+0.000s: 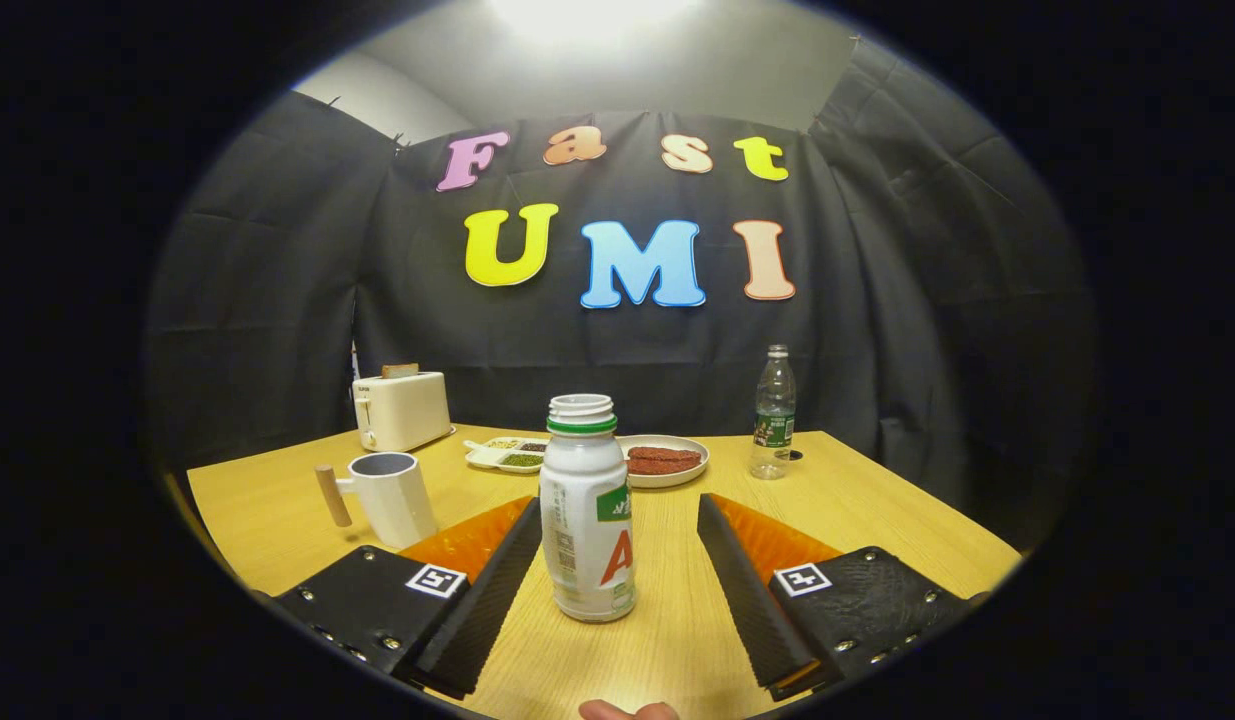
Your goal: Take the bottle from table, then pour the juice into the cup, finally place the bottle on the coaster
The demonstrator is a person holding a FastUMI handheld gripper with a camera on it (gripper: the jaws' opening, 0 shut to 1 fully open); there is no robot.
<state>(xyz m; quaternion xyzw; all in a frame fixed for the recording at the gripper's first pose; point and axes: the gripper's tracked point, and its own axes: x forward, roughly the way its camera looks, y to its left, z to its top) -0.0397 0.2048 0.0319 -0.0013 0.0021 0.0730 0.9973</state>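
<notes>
One bottle (587, 510) (upright) between spread fingers (497, 570).

The table (877, 500) has a smooth, light wood-look top with a soft sheen. The bottle (587, 510) is glossy white plastic, standing between the spread fingers (497, 590) of the gripper (617, 520), which have matt black, ribbed pads. The cup (392, 495) looks matt white with a wooden handle. The water bottle (773, 415) is clear plastic.

Big red letter "A" on bottle (587, 510) label
</notes>
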